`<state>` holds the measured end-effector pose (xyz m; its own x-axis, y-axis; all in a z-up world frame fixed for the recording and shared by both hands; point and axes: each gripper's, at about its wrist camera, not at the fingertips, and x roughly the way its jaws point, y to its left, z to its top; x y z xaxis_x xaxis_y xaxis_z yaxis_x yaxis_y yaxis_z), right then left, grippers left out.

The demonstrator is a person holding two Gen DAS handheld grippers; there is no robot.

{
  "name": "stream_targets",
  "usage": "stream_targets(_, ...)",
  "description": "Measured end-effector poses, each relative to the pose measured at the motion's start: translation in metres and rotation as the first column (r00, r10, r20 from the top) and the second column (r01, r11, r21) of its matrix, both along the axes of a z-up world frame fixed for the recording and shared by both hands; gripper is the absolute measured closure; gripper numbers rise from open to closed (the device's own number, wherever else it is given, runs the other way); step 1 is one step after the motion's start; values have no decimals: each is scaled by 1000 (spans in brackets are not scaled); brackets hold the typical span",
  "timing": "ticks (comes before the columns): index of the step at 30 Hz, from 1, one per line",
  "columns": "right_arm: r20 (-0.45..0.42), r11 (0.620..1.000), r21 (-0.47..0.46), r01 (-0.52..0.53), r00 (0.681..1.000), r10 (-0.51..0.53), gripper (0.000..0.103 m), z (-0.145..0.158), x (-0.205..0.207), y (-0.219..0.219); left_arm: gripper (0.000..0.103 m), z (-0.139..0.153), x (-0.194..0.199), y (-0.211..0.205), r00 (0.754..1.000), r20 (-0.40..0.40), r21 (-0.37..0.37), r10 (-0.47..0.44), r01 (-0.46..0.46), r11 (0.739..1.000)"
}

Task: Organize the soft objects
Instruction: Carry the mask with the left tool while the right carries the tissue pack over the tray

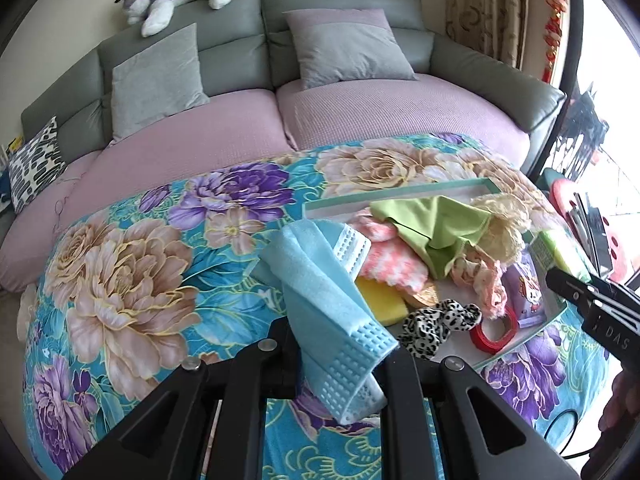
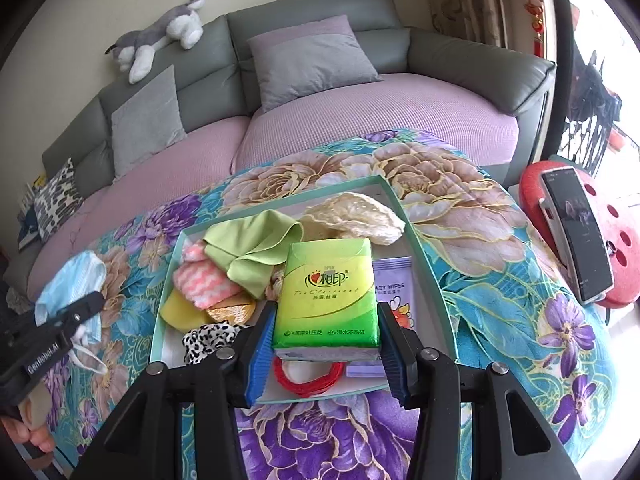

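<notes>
Left tongs [image 1: 340, 344] pinch a blue face mask [image 1: 332, 292] above the floral blanket [image 1: 132, 280]; cluttered tray [image 1: 400, 196] beyond.

Bright daylight enters from the window [image 1: 608, 40], overexposed at right; fisheye bending and dark vignetting mark all corners; focus sharp.

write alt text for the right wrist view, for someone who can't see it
The right tongs grip a green tissue pack above a teal tray of soft items on a floral blanket. At left, the left tongs hold a blue face mask. A grey sofa with cushions stands behind.
</notes>
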<state>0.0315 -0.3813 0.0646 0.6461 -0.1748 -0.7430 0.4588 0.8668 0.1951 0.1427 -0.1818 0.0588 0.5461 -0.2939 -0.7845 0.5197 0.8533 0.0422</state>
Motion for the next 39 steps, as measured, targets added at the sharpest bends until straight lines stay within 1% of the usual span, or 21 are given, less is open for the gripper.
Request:
stream_targets(5, 10, 1000, 15, 0, 1000, 0, 53, -3, 2, -4, 88, -8, -6, -18, 998, -25, 8, -55, 55, 998)
stream_targets(10, 9, 999, 12, -44, 999, 44, 53, -8, 13, 6, 88, -21, -7, -31, 993, -74, 6, -95, 95, 995)
stream_targets(14, -8, 997, 7, -73, 997, 73, 53, -12, 23, 13, 88, -38, -3, -38, 986, -126, 15, -113, 116, 993)
stream_targets(18, -18, 996, 5, -91, 996, 91, 53, -16, 30, 17, 88, -55, 1, -43, 979, -170, 44, -111, 120, 992)
stream_targets(26, -29, 989, 5, -146, 989, 146, 53, -22, 46, 29, 87, -79, 7, -46, 968, -230, 74, -100, 120, 990)
stream_targets(30, -62, 987, 11, -161, 985, 161, 53, -30, 53, 32, 87, -84, 9, -46, 966, -241, 77, -94, 115, 990)
stream_targets(36, -85, 985, 25, -170, 982, 171, 53, -37, 58, 34, 86, -90, 14, -47, 966, -243, 86, -83, 106, 991)
stream_targets(39, -107, 986, 37, -163, 980, 166, 52, -44, 60, 33, 86, -99, 19, -47, 963, -262, 96, -66, 94, 991)
